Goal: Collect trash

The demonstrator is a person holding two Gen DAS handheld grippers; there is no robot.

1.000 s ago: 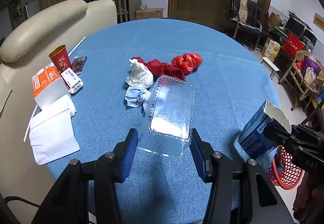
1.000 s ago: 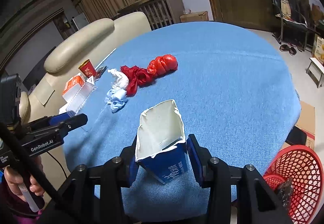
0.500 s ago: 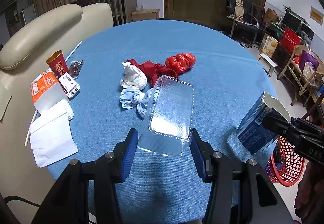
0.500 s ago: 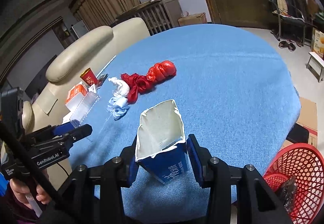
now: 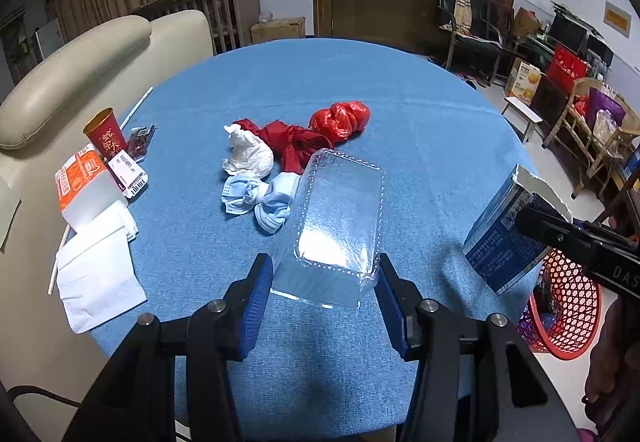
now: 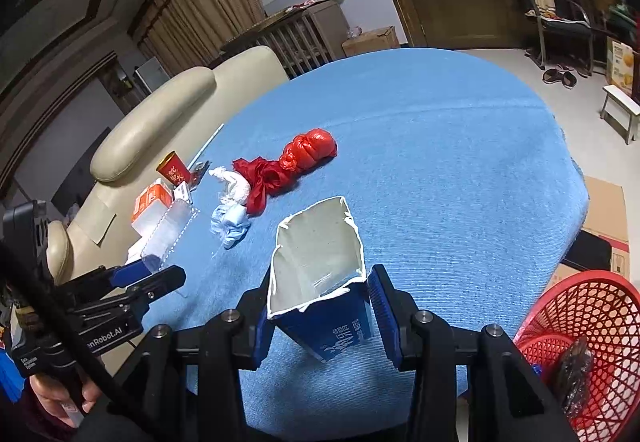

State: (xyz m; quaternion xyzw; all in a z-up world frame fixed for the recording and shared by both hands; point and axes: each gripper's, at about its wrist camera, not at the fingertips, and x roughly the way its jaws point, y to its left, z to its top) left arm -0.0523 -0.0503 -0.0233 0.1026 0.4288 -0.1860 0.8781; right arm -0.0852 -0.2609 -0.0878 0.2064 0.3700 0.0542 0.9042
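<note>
Left tool (image 5: 324,278): squeezes the clear plastic box (image 5: 334,226), low middle of frame.
Right tool (image 6: 320,306): squeezes the blue carton (image 6: 320,270), low middle.
Red basket (image 6: 588,326): lower right, beside the counter (image 6: 440,162).

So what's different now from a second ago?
Hardly anything. The left gripper still clamps the clear tray and the right gripper still clamps the blue carton, both lifted over the table. The views only drifted slightly. The red bags, masks and red basket stayed put.
</note>
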